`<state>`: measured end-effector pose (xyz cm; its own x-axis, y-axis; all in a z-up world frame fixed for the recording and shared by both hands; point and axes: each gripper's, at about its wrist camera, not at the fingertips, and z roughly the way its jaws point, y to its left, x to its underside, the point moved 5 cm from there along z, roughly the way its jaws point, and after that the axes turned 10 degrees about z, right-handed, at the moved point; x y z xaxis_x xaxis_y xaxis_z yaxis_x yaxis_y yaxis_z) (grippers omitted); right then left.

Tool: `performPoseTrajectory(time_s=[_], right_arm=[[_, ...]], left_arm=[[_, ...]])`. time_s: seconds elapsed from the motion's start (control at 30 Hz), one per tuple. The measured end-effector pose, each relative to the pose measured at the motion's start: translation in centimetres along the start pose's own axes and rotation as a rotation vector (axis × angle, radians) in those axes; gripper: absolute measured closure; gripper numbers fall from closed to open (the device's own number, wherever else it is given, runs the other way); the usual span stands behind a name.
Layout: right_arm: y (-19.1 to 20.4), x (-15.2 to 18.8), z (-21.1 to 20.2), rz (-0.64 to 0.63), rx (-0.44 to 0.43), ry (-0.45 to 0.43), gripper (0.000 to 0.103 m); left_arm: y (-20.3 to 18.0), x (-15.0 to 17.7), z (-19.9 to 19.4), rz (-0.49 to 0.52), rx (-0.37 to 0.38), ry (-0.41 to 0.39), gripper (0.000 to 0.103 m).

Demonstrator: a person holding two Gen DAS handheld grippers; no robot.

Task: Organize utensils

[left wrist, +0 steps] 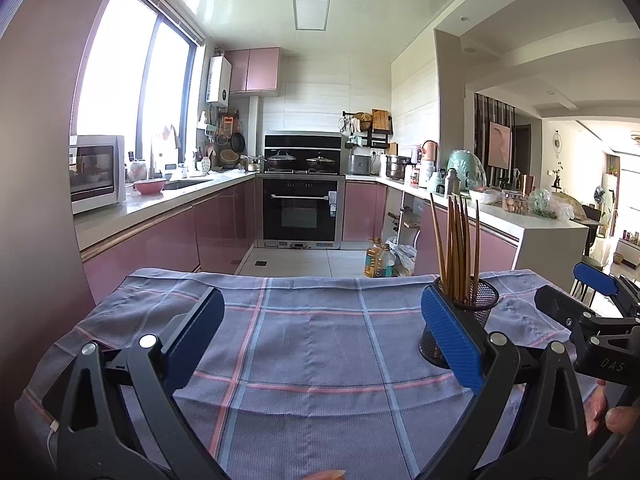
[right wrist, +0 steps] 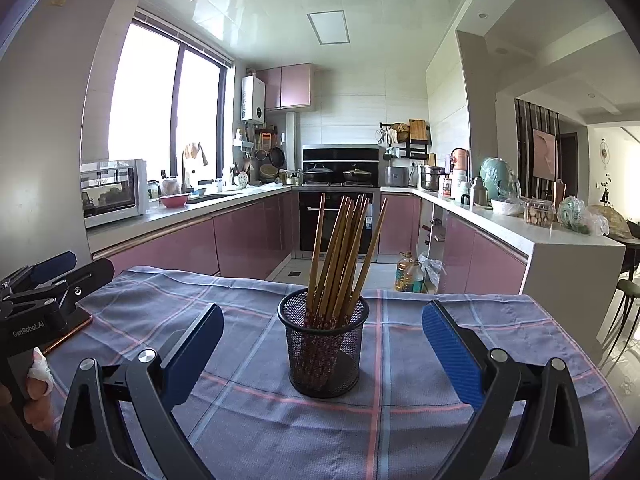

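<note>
Pink-cabinet kitchen behind, and your blue-grey plaid tablecloth [right wrist: 400,420] covers the table. Your right gripper [right wrist: 322,340] is spread wide, black mesh cup [right wrist: 324,350] of wooden chopsticks [right wrist: 340,252] standing centred between its fingers, untouched. Your left gripper [left wrist: 320,328], also wide apart, only sees that cup behind its right finger; bare cloth ahead to the far edge.

"DAS" on the right gripper [left wrist: 592,300]; "GenRobot.AI" on the left gripper [right wrist: 44,284].
</note>
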<state>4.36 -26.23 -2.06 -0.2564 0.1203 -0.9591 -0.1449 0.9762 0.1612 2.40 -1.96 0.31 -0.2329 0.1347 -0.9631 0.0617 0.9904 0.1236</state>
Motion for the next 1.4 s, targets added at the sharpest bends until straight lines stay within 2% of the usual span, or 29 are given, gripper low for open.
performPoseTrajectory(time_s=[0.83,1.4], right_arm=[[0.3,-0.3,-1.0,0.018,0.002,-0.035,0.007],[0.4,-0.5,-1.2,0.022,0.010,-0.038,0.007]], left_arm=[[-0.5,0.0,-2.3,0.016,-0.037,-0.067,0.006],[-0.6,-0.1,-2.5,0.014,-0.040,-0.075,0.006]])
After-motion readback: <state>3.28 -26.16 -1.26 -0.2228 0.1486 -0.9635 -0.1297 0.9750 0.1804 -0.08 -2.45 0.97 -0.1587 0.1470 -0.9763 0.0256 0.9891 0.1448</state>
